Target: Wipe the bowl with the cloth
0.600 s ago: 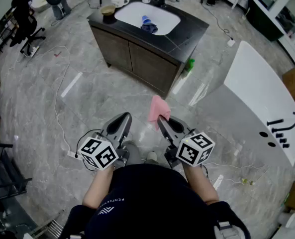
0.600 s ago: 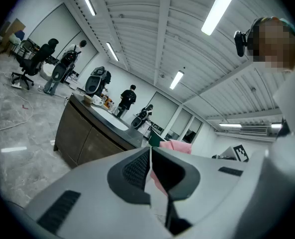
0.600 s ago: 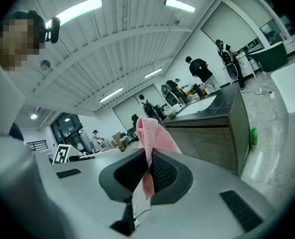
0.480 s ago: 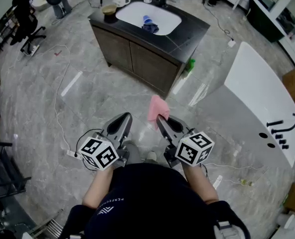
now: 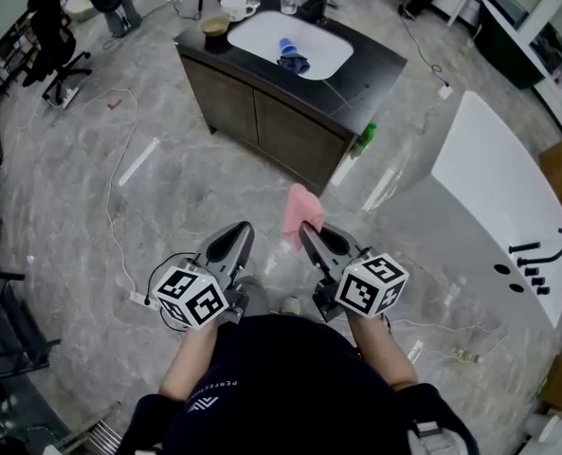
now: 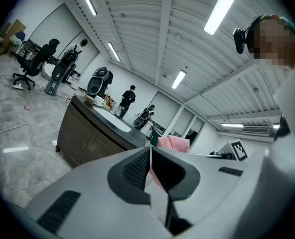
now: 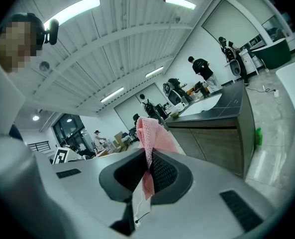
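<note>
Left gripper (image 6: 149,149): my jaws are pressed together, with nothing between them.
Right gripper (image 7: 148,156): I'm pinching the pink cloth (image 7: 151,131), which sticks up above the jaws.
Bowl (image 5: 214,26): probably the small brown dish at the counter's (image 5: 380,64) far left corner, well away from me.

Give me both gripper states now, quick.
Left gripper: closed, empty.
Right gripper: closed on the pink cloth.
</note>
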`<state>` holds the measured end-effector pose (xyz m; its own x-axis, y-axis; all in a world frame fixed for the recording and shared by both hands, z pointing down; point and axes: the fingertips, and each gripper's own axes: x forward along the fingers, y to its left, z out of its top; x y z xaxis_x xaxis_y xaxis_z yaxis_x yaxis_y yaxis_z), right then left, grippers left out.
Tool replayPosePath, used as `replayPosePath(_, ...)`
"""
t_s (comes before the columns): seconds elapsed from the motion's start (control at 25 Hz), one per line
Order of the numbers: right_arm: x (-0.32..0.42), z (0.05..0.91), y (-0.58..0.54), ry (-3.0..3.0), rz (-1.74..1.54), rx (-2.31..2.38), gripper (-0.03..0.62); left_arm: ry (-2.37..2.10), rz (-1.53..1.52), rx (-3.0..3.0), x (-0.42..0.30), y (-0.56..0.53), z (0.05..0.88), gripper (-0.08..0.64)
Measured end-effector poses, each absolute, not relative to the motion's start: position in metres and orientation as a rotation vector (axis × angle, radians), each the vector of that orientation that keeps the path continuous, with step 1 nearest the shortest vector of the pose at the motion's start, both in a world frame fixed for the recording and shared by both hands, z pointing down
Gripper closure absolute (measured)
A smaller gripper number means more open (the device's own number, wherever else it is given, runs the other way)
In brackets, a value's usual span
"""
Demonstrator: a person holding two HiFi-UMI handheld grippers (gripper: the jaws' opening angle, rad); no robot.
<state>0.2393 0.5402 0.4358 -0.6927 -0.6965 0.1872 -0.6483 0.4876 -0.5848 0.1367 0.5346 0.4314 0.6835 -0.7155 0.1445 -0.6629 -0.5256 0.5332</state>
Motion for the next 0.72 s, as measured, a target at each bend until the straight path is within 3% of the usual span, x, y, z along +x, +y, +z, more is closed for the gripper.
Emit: replayPosePath(0.72, 0.172, 0.437, 0.438, 2.682, -1.038, -1.228, 0.551, -1.068, -0.122, 2.326, 0.068, 0.436, 0.434, 0.541)
